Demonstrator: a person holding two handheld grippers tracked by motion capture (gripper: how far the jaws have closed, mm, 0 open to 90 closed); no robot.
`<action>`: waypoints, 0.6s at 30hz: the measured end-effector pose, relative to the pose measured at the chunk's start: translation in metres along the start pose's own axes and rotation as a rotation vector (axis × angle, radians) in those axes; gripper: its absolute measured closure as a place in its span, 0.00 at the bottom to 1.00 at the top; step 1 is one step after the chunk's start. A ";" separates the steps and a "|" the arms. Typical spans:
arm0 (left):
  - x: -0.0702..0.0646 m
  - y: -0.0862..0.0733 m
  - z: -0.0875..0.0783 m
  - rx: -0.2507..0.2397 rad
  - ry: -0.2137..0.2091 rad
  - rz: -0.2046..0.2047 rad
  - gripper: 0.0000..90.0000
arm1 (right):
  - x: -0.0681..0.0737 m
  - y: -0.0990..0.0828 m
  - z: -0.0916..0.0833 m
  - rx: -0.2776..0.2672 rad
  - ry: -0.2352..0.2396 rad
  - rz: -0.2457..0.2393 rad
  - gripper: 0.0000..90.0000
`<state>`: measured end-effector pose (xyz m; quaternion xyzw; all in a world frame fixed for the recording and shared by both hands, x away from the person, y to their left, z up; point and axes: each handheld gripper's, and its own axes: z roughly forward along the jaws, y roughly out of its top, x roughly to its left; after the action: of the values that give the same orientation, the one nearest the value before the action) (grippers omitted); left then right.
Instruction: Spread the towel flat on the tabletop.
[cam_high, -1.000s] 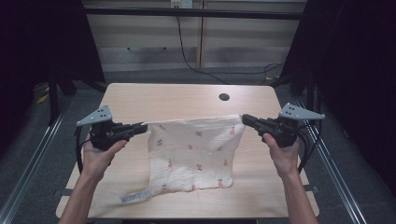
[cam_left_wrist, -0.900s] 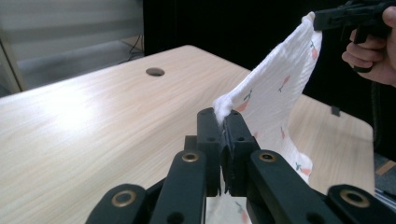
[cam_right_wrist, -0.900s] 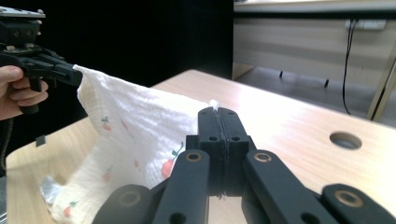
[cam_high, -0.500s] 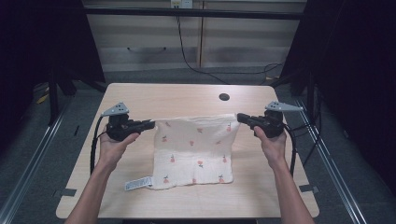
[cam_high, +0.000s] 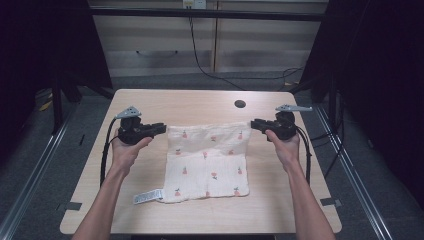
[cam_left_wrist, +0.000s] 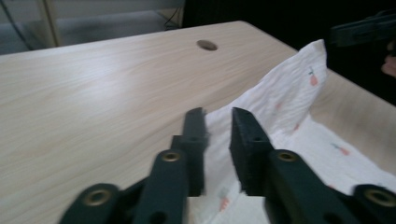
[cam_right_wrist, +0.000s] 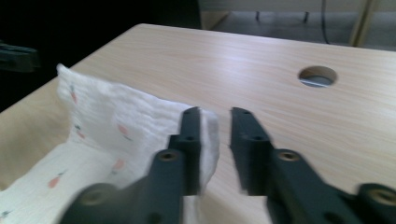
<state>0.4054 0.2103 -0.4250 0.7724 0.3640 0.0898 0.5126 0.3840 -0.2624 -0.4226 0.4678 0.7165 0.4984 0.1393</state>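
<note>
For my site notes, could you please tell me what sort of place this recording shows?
Probably a lab recording station, not a home: a bare wooden table with a cable hole, dark curtains at the sides, and cables trailing on the grey floor behind it.

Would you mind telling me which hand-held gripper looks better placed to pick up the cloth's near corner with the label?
Probably the left hand-held gripper: the label sticks out at the cloth's near left corner, on its side.
</note>
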 end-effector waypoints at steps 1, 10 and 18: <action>0.001 -0.001 -0.001 0.001 -0.005 -0.003 0.78 | -0.001 -0.001 -0.001 0.000 0.001 0.007 0.74; -0.006 -0.014 -0.015 0.017 -0.041 -0.026 0.69 | 0.012 -0.004 -0.011 0.001 0.037 -0.030 0.60; -0.018 -0.026 -0.033 0.017 -0.052 -0.055 0.67 | 0.025 -0.029 -0.010 0.084 0.123 -0.058 0.56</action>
<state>0.3639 0.2279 -0.4284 0.7684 0.3725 0.0526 0.5177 0.3491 -0.2504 -0.4357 0.4209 0.7571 0.4915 0.0896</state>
